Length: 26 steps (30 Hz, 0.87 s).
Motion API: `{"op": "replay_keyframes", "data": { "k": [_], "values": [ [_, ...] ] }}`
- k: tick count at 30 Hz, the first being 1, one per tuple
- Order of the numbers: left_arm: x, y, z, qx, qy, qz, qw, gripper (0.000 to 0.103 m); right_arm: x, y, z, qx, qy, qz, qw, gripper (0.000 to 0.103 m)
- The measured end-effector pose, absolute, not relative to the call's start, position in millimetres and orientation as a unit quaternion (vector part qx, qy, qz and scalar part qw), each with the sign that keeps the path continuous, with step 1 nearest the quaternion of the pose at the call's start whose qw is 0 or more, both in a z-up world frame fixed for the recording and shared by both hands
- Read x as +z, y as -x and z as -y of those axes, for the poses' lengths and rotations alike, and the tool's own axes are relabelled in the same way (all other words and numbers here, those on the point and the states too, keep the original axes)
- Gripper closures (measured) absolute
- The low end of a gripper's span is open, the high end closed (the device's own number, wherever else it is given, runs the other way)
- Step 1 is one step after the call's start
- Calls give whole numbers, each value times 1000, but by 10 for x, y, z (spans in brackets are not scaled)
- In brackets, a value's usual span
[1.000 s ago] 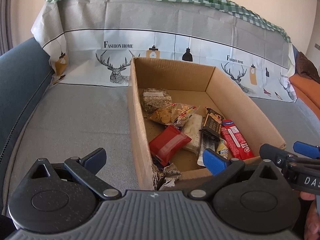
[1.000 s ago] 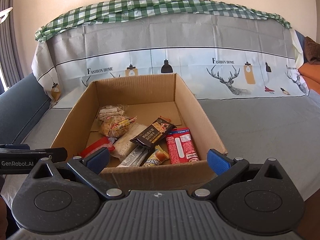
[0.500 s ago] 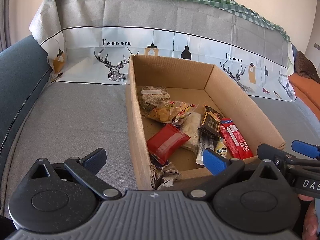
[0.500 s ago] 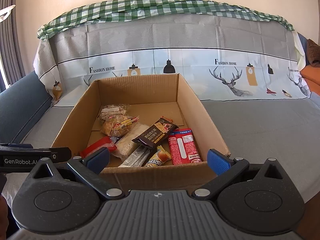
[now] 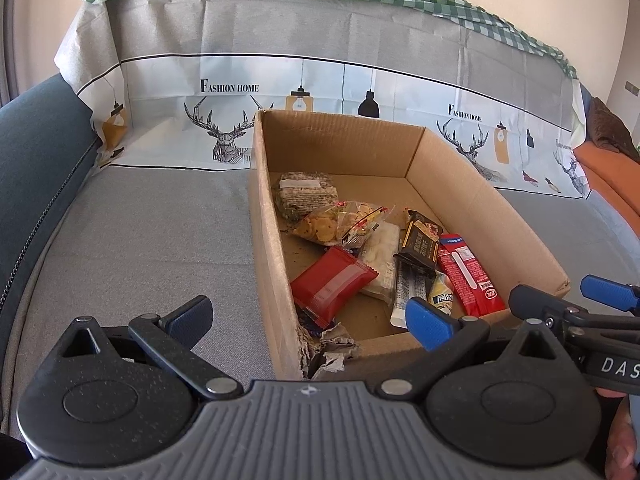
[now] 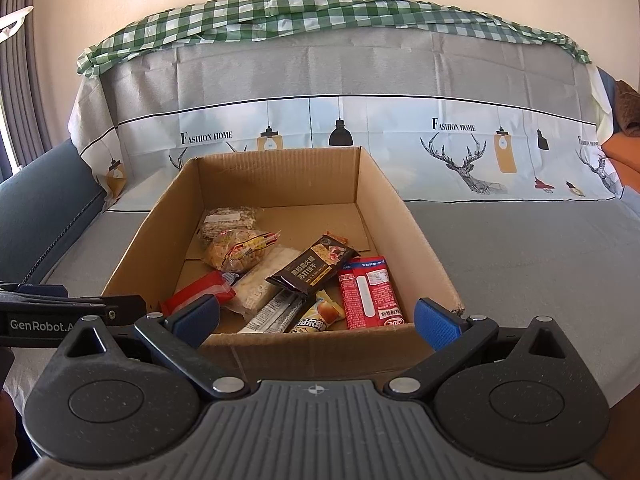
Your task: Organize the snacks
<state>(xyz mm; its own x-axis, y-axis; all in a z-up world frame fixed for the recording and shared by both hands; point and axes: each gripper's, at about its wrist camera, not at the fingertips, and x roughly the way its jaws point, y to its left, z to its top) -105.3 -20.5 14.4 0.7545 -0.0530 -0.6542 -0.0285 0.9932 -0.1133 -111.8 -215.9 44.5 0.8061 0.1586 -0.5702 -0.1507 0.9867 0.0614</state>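
I am hovering both grippers just short of the cardboard box, which is sitting on a grey-covered sofa seat, and both are empty: my left gripper and my right gripper are each spreading their fingers wide. All the snacks are lying loose in the near half of the box. The red packet is looking light, soft and crinkly, so I am judging a gentle pinch across its flat middle best (the sealed ends may slip). The long red bar seems stiffer; gripping across its narrow width should suit.
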Motion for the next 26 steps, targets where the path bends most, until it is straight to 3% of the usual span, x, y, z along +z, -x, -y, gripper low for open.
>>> {"op": "replay_keyframes", "data": {
  "k": [26],
  "values": [
    [177, 1067, 314, -31, 32, -322, 946, 0, 454, 1085, 2297, 78, -52, -278, 956, 1]
  ]
}}
